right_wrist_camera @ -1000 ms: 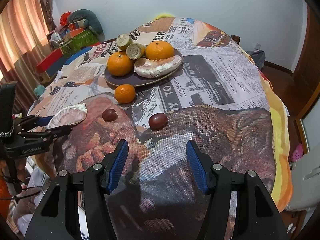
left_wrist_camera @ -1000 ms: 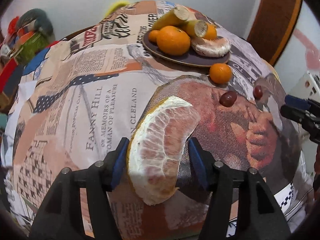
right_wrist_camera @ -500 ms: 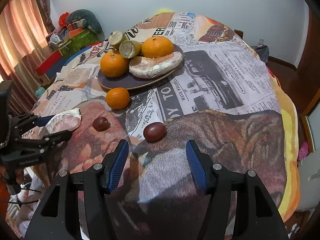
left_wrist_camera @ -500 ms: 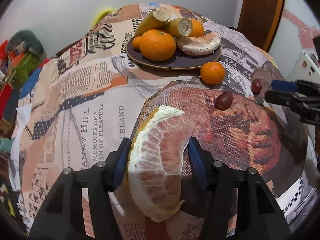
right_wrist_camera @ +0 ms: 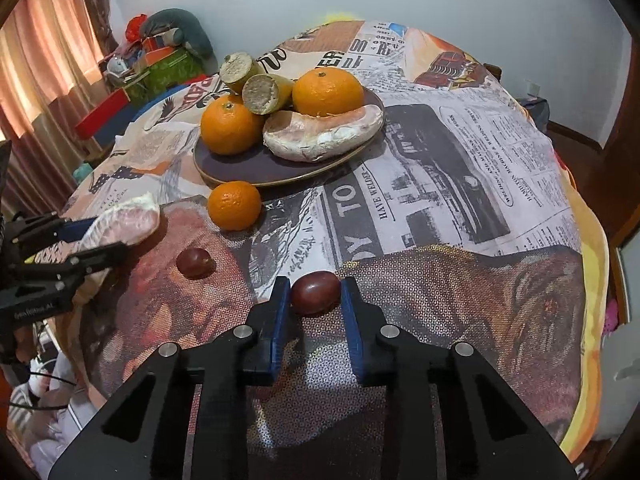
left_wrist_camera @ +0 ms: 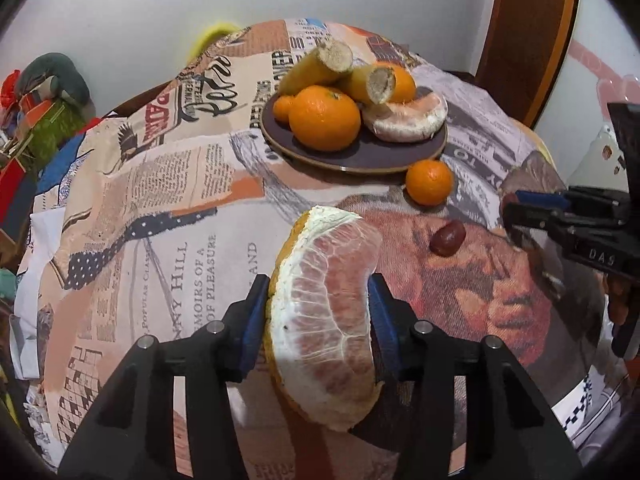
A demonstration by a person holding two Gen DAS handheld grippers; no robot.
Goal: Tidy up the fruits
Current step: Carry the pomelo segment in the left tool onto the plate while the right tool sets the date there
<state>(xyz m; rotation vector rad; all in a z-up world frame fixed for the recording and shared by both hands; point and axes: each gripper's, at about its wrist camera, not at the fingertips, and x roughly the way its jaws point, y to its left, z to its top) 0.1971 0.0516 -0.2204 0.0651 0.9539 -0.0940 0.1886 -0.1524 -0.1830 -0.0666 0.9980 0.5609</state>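
Note:
A peeled pomelo wedge (left_wrist_camera: 324, 304) lies on the newspaper-print tablecloth, between the blue pads of my left gripper (left_wrist_camera: 318, 284). Its jaws are closing and both pads touch the wedge's sides. My right gripper (right_wrist_camera: 315, 286) is shut on a dark red fruit (right_wrist_camera: 315, 298) that rests on the cloth. A second dark red fruit (right_wrist_camera: 195, 263) and a small orange (right_wrist_camera: 234, 205) lie loose in front of the dark plate (right_wrist_camera: 248, 168). The plate bears oranges, two cut yellow pieces and another pomelo wedge. In the right wrist view the left gripper (right_wrist_camera: 92, 240) shows at the left edge.
The round table drops away at its right edge (right_wrist_camera: 592, 248) and near edge. Boxes and soft toys (right_wrist_camera: 160, 60) are piled beyond the table at the back left, by a curtain (right_wrist_camera: 44, 80). A wooden door frame (left_wrist_camera: 528, 40) stands at the back right.
My right gripper moved forward and down to the near dark red fruit and shut on it. The left gripper's jaws narrowed onto the pomelo wedge.

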